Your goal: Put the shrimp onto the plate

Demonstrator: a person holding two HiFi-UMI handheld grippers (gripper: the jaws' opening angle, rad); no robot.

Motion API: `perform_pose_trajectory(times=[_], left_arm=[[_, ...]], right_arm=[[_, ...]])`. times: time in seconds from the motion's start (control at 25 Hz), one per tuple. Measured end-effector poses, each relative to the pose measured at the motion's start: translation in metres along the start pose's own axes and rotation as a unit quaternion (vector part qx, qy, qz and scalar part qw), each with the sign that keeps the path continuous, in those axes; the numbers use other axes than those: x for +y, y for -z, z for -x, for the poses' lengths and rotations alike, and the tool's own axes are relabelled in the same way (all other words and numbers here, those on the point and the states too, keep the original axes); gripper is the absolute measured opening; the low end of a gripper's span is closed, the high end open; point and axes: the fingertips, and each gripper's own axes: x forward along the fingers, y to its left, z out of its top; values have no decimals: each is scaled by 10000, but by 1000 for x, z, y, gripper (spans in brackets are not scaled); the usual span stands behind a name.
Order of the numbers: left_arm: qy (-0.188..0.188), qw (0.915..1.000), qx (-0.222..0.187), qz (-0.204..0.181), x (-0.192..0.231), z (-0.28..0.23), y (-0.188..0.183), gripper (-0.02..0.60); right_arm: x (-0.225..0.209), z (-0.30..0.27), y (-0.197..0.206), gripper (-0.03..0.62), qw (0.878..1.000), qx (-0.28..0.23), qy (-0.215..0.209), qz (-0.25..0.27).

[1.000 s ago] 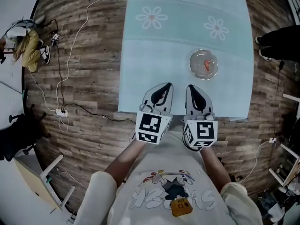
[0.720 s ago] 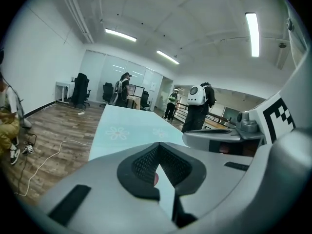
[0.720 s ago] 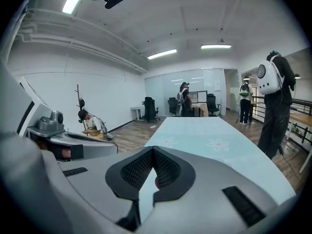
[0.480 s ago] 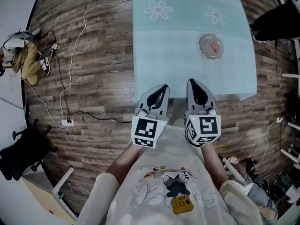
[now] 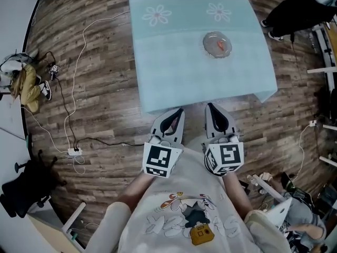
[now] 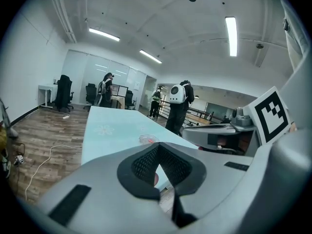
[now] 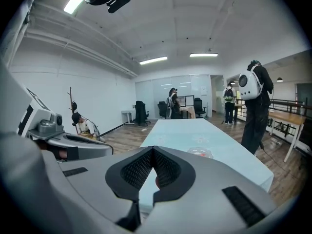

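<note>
An orange shrimp (image 5: 220,45) lies in a small clear glass plate (image 5: 206,40) on the right half of a table with a light blue cloth (image 5: 179,62). The plate (image 6: 146,139) also shows far ahead in the left gripper view, and the plate (image 7: 200,153) in the right gripper view. My left gripper (image 5: 177,112) and right gripper (image 5: 211,107) are held side by side close to my body, over the floor just short of the table's near edge. Both are shut with nothing in them: left gripper (image 6: 158,147), right gripper (image 7: 153,150).
The floor is wood planks, with white cables (image 5: 79,51) and a power strip (image 5: 71,152) to the left. A pile of clothes and shoes (image 5: 26,80) lies at the far left. A person in black (image 5: 297,9) stands by the table's far right corner. Other people and office chairs stand beyond.
I have backed away from the table: the plate with the shrimp now lies farther up and off, and both grippers have left the table's edge. Both stayed shut.
</note>
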Motion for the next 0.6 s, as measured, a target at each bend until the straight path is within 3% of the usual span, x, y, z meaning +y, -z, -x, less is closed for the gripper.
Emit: perform_pose_trajectory(times=[0.12,0.28,0.4,0.6], left_arm=[[-94,9999,-24,-68,-22,3,-2,8],[-221,9997,26,125,-61,5,5,8],[-120,9998,146,102,-107,6,19,8],[97,9993,333,-131,-170,6,33,8]], right_arm=[[-2,19,9,21,9999,43,-115,-84],[-10,57,15,21,9994,-12,-337,-80],[-19,96,26,21,9990,-47,-444,57],[-42,142,56,21,9985,65,-433,-341]])
